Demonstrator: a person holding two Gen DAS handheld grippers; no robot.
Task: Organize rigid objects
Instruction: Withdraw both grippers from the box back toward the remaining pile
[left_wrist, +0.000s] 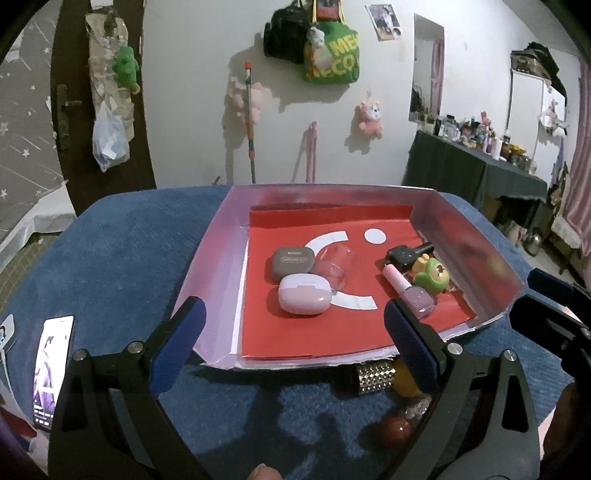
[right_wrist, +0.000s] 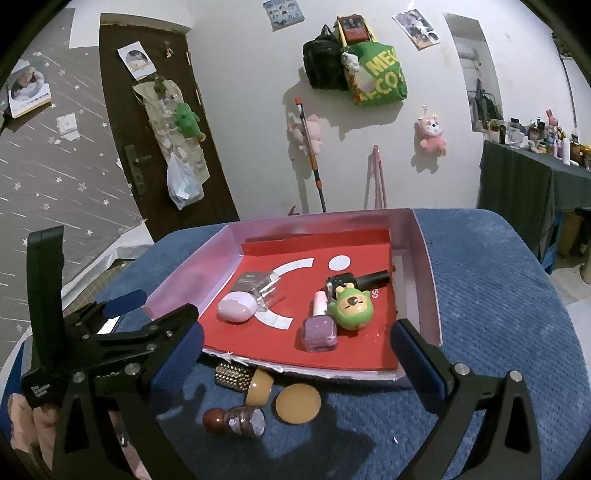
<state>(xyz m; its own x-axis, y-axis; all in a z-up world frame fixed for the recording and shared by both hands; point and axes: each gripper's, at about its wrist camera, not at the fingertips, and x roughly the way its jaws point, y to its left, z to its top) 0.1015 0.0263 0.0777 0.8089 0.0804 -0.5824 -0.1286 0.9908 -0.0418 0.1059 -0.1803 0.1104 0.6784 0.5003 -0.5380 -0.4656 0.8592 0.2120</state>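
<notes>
Both claws spread, empty: left claw, right claw. The studded silver cylinder lies lower centre, nearer the right claw, beneath the red-lined cardboard tray.

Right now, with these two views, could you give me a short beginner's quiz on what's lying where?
1. True or false: the green toy lies inside the tray.
2. Which sits outside the tray? A) pink case B) round tan lid C) black bottle
3. Fill in: the jaws of both grippers stand ____.

Key: 1 true; 2 B; 3 open, right gripper and left gripper alike, nothing held.
</notes>
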